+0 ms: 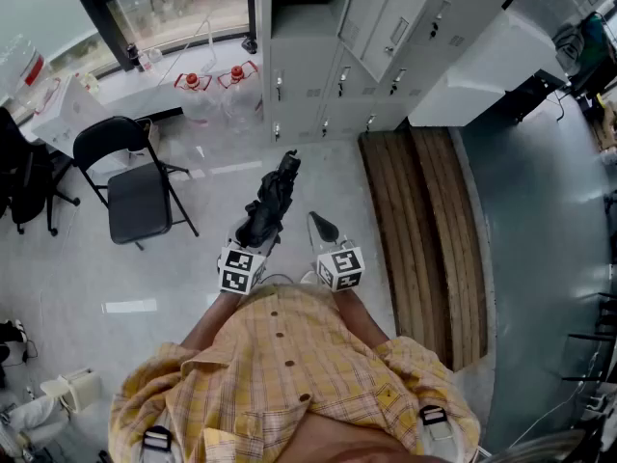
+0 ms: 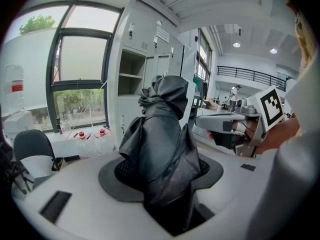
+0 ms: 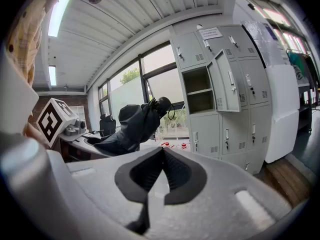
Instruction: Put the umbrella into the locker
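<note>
Left gripper (image 1: 257, 243) sits low in the middle of the head view, and its jaws are closed on a black folded umbrella (image 1: 272, 199). The umbrella sticks out past the gripper toward the top of the frame, tipped a little to the right, above the gray floor (image 1: 241, 167). Right gripper (image 1: 324, 227) is just beside it, to the right. Its jaws are pressed together with nothing in them. The gray lockers (image 1: 318, 75) stand along the top middle of the frame, well apart from the umbrella. One locker door (image 1: 388, 19) is swung open, and the open space (image 3: 197, 89) shows a shelf inside. A black folding chair (image 1: 135, 186) stands at the left. Two clear bottles with red caps (image 1: 214, 87) sit by the window at the upper left.
</note>
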A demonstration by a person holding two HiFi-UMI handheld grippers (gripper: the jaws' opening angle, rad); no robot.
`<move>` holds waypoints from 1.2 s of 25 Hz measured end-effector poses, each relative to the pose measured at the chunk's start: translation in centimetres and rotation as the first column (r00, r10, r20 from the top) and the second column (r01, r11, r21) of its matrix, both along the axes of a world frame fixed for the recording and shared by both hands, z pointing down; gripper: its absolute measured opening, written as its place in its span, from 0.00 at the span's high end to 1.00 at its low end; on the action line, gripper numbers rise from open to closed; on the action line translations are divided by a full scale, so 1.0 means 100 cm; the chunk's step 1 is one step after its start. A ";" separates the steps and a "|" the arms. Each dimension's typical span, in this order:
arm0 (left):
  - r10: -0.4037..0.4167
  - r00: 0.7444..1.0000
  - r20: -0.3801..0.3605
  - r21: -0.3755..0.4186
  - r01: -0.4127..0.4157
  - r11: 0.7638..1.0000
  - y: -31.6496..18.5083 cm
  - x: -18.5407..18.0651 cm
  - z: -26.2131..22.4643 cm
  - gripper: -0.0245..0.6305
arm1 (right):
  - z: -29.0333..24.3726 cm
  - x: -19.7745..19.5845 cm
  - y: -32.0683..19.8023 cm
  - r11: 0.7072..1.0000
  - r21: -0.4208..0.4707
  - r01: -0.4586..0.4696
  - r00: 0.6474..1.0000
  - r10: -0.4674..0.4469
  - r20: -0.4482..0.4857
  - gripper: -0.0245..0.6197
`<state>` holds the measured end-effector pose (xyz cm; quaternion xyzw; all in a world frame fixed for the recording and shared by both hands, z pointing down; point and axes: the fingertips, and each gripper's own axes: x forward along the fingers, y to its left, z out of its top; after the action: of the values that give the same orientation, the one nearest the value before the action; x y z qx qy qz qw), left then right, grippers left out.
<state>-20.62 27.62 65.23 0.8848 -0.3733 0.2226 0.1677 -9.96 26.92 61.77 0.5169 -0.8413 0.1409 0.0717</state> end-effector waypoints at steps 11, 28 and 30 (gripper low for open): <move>-0.008 1.000 0.020 0.024 0.007 1.000 -0.007 0.019 -0.008 0.62 | -0.009 0.014 -0.005 0.999 0.031 0.025 0.999 -0.024 -0.025 0.97; -0.093 0.996 -0.007 0.028 0.093 0.995 0.007 0.065 -0.005 0.62 | -0.008 0.063 0.003 0.992 0.073 0.102 0.991 -0.108 0.077 0.97; -0.110 0.994 -0.007 0.035 0.110 0.993 0.009 0.068 -0.007 0.62 | -0.008 0.065 0.003 0.990 0.084 0.114 0.988 -0.121 0.093 0.97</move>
<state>-13.78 28.49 64.50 0.8662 -0.4252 0.2044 0.1649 -3.41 27.27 60.97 0.4613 -0.8777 0.1285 0.0180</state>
